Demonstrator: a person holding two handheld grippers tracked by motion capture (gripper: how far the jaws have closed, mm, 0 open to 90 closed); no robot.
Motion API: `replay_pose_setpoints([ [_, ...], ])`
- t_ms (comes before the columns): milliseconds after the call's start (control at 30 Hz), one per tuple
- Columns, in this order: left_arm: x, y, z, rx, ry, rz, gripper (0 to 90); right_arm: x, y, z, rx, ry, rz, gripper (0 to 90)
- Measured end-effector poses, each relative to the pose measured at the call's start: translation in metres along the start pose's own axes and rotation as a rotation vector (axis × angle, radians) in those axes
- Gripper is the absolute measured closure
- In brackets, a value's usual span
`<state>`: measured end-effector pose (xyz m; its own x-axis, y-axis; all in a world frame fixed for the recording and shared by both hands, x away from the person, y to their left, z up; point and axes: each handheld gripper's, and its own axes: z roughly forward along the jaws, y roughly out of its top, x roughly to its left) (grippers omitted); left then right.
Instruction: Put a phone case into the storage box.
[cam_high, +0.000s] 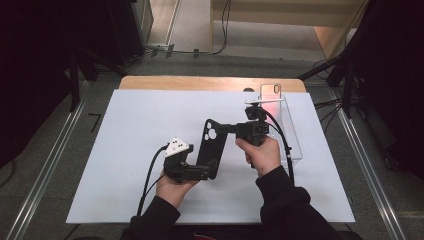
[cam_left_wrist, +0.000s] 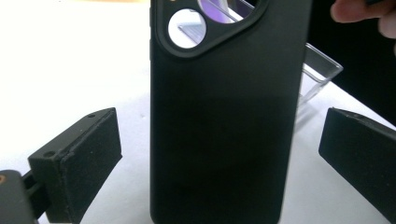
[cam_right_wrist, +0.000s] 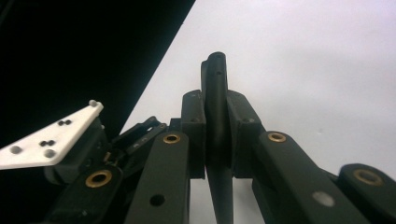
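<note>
Handover of the black phone case (cam_high: 209, 146): the right gripper (cam_high: 231, 128) is clamped on the case's top edge next to the camera cutout, and the left gripper (cam_high: 212, 169) has its fingers spread wide with the case between them, not pressing on it. The case sits held up over the white tabletop (cam_high: 125, 130), roughly mid-table, between the 2 hands.

My read on doing this step well:
- Right hand carries the whole case on a thin edge grip, so keep it clamped and steady, no twisting.
- Pull the left gripper straight back along the case's long axis so neither finger clips a side and levers it out of the right fingers.
- The clear stand (cam_high: 290, 131) with a translucent case (cam_high: 270, 93) at its far end looks like the likely destination. Keep the black case's lower end off the tabletop while swinging over.

View differences:
- Left gripper view: both left fingers (cam_left_wrist: 74, 163) stand well off the case (cam_left_wrist: 224, 126) with daylight on each side. The high view hides that gap behind the gripper body.
- Right gripper view: the case (cam_right_wrist: 215, 93) is seen edge-on, pinched flat between the 2 right fingers (cam_right_wrist: 194, 130), with the left gripper's white plate (cam_right_wrist: 51, 137) beyond.
- High view gives the layout: hands, stand and tabletop together.
</note>
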<state>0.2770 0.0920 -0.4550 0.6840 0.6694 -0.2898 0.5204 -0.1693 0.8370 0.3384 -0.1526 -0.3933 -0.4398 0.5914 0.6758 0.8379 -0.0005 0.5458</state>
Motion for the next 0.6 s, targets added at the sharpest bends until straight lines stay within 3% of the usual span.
replay_pose_setpoints([
  [133, 0.0, 0.004, -0.002, 0.035, -0.037, 0.017, 1.9, 0.003, 0.0, -0.002, -0.01, -0.035, -0.039, 77.2],
  [267, 0.003, 0.009, -0.005, 0.07, -0.062, -0.001, 2.0, 0.009, -0.001, -0.005, -0.03, -0.063, -0.122, 77.2],
  [433, 0.004, 0.015, -0.01, 0.106, -0.071, 0.014, 9.1, 0.014, -0.003, -0.005, -0.026, -0.099, -0.209, 77.2],
  [500, 0.004, 0.019, -0.012, 0.122, -0.081, 0.025, 16.6, 0.014, -0.004, -0.005, -0.024, -0.101, -0.241, 77.3],
  [600, 0.005, 0.023, -0.016, 0.142, -0.079, 0.047, 16.6, 0.015, -0.005, -0.006, -0.022, -0.105, -0.287, 77.2],
])
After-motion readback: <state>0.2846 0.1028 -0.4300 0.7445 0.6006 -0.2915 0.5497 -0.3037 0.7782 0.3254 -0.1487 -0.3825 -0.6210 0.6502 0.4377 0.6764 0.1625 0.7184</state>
